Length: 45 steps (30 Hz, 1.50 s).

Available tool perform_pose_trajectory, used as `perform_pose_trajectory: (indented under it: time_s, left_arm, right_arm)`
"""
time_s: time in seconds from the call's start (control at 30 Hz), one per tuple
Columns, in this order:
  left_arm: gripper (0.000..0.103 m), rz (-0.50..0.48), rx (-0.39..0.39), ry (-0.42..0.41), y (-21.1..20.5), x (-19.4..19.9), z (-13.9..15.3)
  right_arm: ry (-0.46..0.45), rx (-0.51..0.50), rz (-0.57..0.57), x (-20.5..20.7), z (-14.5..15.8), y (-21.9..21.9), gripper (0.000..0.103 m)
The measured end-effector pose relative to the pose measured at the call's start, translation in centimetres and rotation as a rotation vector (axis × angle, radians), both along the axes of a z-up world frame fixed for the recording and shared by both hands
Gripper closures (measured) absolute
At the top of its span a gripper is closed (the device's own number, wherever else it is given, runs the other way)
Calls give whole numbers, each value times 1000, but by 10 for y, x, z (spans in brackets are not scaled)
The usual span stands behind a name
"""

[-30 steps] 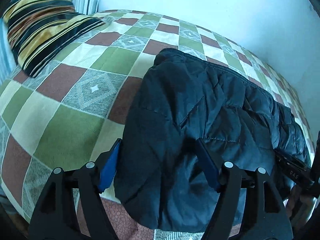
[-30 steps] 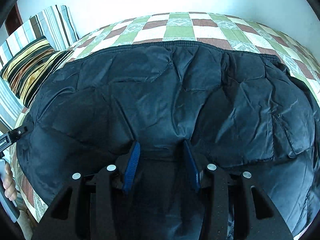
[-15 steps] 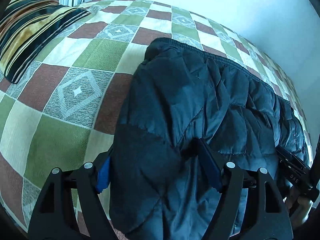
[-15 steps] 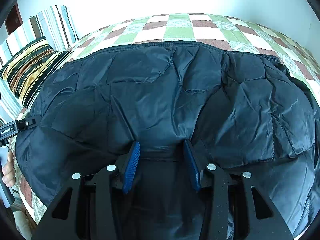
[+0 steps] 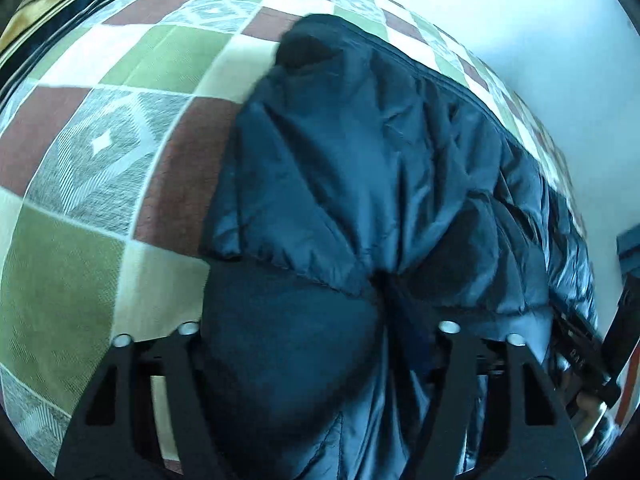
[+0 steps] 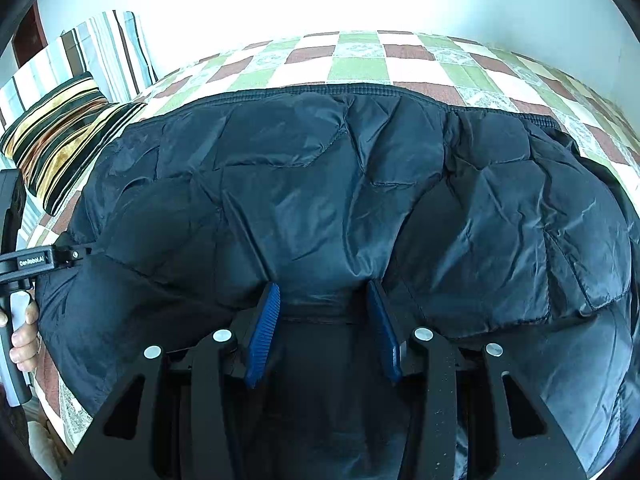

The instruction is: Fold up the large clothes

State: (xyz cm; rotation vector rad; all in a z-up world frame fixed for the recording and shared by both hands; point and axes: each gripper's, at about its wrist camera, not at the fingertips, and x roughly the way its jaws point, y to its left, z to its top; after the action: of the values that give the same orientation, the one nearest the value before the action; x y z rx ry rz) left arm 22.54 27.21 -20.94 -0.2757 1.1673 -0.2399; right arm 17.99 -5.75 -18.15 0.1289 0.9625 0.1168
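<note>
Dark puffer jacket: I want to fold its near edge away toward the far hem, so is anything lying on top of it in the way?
Nothing visible does. The dark puffer jacket lies bare on the checked bedspread. The striped pillow sits off its left end. Both the right gripper and the left gripper already have jacket fabric between their fingers.

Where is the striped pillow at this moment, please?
In the right wrist view, the striped pillow lies at the far left on the checked bedspread, just beyond the left end of the dark jacket.

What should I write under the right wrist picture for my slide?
Right gripper pinching a dark puffy jacket on a checkered bedspread.
</note>
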Motion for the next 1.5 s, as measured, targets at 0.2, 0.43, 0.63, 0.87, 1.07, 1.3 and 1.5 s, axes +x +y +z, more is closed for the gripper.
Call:
perform_pose_trajectory:
  time_s: [0.2, 0.43, 0.63, 0.87, 1.07, 1.3, 1.5]
  left_arm:
    - [76, -43, 5, -11, -11, -1, 8]
    - [68, -91, 51, -48, -13, -2, 15]
    - [30, -16, -1, 21, 13, 12, 4]
    - [26, -53, -41, 34, 5, 18, -6]
    - [78, -69, -147, 37, -4, 18, 8]
    - [87, -96, -71, -73, -29, 4, 64]
    - [88, -152, -32, -141, -70, -7, 111]
  right_arm:
    - [-5, -3, -3, 0, 0, 0, 57]
    - [-8, -5, -1, 0, 0, -1, 57]
    - [-11, -3, -5, 1, 0, 1, 57]
    - [-13, -2, -7, -1, 0, 1, 57]
    - [-21, -4, -7, -1, 1, 1, 56]
    - [-25, -16, -5, 0, -1, 5, 56]
    - [-18, -11, -1, 4, -2, 4, 56]
